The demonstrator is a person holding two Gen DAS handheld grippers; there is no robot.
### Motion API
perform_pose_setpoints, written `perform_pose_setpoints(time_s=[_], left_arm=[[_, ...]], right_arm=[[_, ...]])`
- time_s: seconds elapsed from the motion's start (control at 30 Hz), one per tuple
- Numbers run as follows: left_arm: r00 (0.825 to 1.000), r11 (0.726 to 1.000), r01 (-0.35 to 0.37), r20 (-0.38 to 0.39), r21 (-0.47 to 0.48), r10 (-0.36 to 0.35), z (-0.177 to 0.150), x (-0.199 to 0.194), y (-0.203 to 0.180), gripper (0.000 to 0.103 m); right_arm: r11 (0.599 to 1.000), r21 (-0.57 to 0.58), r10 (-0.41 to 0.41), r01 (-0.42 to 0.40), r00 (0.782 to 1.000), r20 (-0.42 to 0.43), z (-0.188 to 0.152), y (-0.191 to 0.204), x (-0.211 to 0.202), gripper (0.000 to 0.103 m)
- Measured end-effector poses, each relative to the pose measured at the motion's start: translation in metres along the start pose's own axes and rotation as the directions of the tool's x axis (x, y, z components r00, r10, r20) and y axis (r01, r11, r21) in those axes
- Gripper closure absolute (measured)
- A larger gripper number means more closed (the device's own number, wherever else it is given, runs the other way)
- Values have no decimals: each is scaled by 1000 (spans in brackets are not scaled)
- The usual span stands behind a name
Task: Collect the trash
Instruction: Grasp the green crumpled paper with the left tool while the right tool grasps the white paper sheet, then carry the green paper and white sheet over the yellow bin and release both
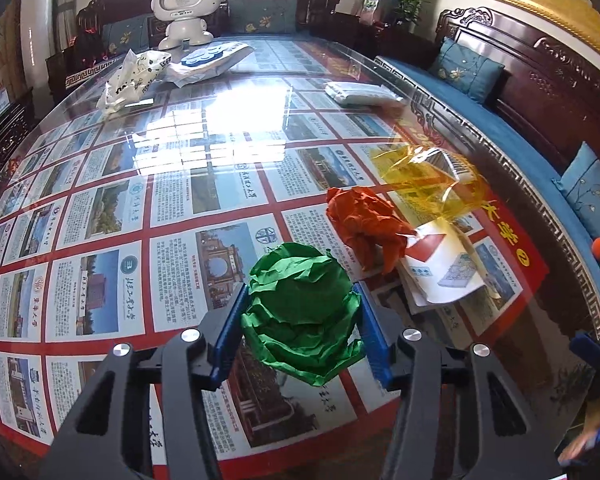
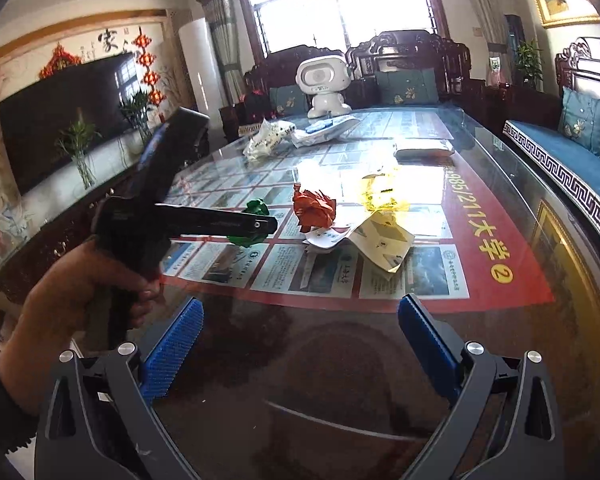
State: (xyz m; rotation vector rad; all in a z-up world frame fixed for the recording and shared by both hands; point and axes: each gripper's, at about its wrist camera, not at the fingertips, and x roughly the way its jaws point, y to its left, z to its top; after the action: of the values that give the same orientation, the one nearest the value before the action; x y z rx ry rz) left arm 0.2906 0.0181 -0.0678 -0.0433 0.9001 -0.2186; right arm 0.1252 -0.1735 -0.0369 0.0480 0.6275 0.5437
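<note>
- Left wrist view: the left claw (image 1: 300, 320) points down at the glass worktop (image 1: 148, 208), its blue pads (image 1: 230, 344) set on either side of a green paper ball (image 1: 302, 312).
- Both pads touch the ball's flanks, so the claw is clamped on it; the ball rests on the worktop near the front edge.
- An orange paper ball (image 1: 364, 224) lies just beyond the green one, to its right, touching a white leaflet (image 1: 440, 272).
- A yellow film sheet (image 1: 428, 176) lies crumpled behind the leaflet, overlapping its far end.
- At the far end of the worktop stand a white toy robot (image 1: 186, 12), a printed plastic bag (image 1: 134, 80) and a white packet (image 1: 364, 94).
- A poster of printed panels (image 1: 100, 280) lies under the glass.
- Right wrist view: the right claw (image 2: 300, 344) hovers over the dark near edge of the worktop, its pads (image 2: 176, 344) wide apart with nothing between them.
- A hand (image 2: 88, 292) at the left grips the handle of the left claw, whose black finger (image 2: 220, 220) crosses in front of the green ball.
- The orange ball, leaflet and yellow film lie together at mid-worktop, well apart from the right claw.
- A blue cushioned bench (image 2: 560, 152) runs along the right side, and a dark television (image 2: 64, 120) hangs at the left.
</note>
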Motion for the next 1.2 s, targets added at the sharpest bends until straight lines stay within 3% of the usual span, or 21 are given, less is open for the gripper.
perform_pose_setpoints(time_s=[0.13,0.23,0.47,0.6,0.63,0.67,0.7,0.73,0.77,0.83,1.0,1.2], left_arm=[[1000,1000,21,15,1,-21,-2,-9,-2,49],[999,999,47,11,-3,-47,-3,-11,-3,49],[998,998,57,9,-11,-57,-4,-10,-2,49],[997,997,73,4,-18,-73,-4,-7,0,48],[997,997,76,1,-18,-76,-5,-7,1,48],[997,997,74,0,-16,-74,-5,-7,0,48],[997,997,73,1,-14,-73,-6,-7,0,48],[997,997,74,2,-12,-74,-7,-8,-1,48],[997,997,76,3,-13,-76,-8,-9,0,48],[997,997,82,6,-10,-82,-9,-12,-1,48],[994,994,107,25,-4,-107,-16,-25,-5,48],[986,987,160,52,20,-161,-42,-56,-18,48]], right_arm=[[1000,29,-8,10,998,-63,17,-18,25,10],[995,-6,-97,97,989,-114,25,-29,44,18],[950,-195,-283,242,933,-224,35,-34,94,34],[910,-297,-359,290,909,-212,38,-28,112,42],[902,-308,-375,304,904,-206,40,-27,115,45],[894,-322,-386,312,900,-202,42,-26,118,56],[891,-333,-387,309,900,-201,43,-25,120,65],[894,-336,-379,298,902,-208,43,-25,121,82],[898,-333,-369,288,905,-213,43,-26,122,93],[904,-326,-356,277,909,-215,42,-26,121,98],[957,-220,-233,190,954,-191,41,-31,97,101],[991,-107,-103,85,978,-181,21,-32,51,101]])
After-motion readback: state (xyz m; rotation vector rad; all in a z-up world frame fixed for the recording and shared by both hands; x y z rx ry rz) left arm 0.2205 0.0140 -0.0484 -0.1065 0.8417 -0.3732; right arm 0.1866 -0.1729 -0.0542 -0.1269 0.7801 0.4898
